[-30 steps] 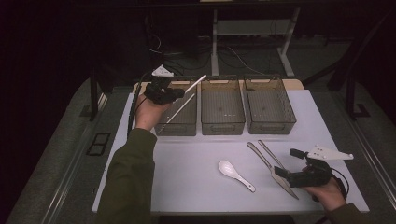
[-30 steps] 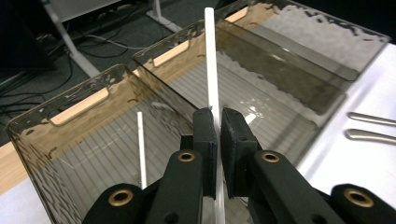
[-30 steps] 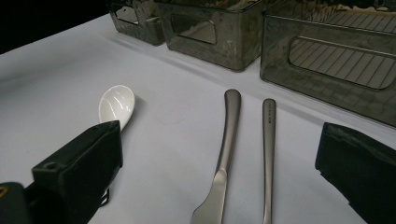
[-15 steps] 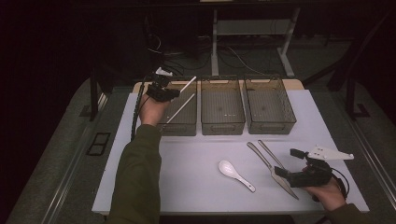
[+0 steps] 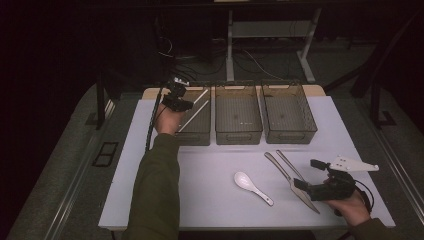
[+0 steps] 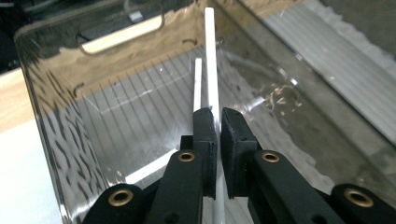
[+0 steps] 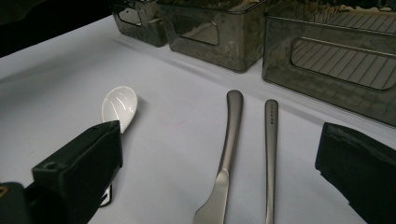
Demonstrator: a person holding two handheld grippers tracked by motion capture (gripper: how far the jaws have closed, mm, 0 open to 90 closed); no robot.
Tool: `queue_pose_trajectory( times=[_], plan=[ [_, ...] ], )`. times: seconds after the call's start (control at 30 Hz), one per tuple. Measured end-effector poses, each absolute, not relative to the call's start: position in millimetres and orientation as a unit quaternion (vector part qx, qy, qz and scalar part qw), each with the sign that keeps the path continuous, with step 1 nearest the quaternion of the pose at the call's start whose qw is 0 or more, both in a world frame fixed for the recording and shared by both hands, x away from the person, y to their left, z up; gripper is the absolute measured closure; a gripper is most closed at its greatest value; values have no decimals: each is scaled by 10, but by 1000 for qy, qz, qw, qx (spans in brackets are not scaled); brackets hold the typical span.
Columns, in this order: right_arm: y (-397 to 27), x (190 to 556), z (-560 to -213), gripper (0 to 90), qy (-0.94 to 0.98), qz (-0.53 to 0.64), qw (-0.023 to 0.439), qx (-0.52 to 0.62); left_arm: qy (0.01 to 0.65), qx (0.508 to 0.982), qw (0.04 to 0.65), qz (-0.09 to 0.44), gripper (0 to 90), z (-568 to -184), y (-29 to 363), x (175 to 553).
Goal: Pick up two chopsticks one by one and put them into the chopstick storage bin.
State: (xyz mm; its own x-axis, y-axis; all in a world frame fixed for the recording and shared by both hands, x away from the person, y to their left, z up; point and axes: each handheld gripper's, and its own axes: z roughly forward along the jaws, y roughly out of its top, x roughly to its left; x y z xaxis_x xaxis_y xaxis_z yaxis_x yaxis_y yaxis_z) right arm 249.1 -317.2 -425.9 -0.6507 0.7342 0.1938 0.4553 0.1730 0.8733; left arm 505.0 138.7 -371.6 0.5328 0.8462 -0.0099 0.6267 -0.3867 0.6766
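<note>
My left gripper (image 5: 179, 101) (image 6: 218, 116) hangs over the left clear bin (image 5: 200, 137), shut on a white chopstick (image 5: 200, 97) (image 6: 210, 56). The stick slants up toward the bin's far wall. A second white chopstick (image 5: 192, 119) (image 6: 197, 84) lies inside that bin. At the near right my right gripper (image 5: 306, 175) (image 7: 219, 135) rests on the white table, open, its jaws either side of a metal knife (image 5: 295, 186) (image 7: 229, 140). Beside the knife lies a thin metal utensil (image 5: 289, 164) (image 7: 271, 149). A white ceramic spoon (image 5: 248, 182) (image 7: 119, 105) lies to the left of them.
Three clear bins stand in a row at the back of the table: the left one, a middle one (image 5: 238, 136) and a right one (image 5: 290, 137). A black cable (image 5: 150, 130) trails from the left gripper along the table's left side.
My left gripper has sunk toward the left bin with the chopstick, whose far tip now sits lower. The right gripper and the utensils have stayed put.
</note>
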Motion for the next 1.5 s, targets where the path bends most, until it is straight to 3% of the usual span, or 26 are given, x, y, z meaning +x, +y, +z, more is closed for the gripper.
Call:
queue_pose_trajectory(
  times=[0.47, 0.93, 1.5],
  plan=[
    [-3172, 2490, -4258, 7, 753, 508, 137, 395, 438, 840, 280, 158, 838, -3792, 1273, 5089],
    [-3171, 2489, -4257, 7, 753, 508, 137, 395, 427, 844, 285, 153, 832, -3779, 1282, 5078],
    [-3168, 2488, -4257, 7, 754, 506, 139, 394, 384, 834, 374, 132, 608, -3442, 1319, 4773]
  ],
)
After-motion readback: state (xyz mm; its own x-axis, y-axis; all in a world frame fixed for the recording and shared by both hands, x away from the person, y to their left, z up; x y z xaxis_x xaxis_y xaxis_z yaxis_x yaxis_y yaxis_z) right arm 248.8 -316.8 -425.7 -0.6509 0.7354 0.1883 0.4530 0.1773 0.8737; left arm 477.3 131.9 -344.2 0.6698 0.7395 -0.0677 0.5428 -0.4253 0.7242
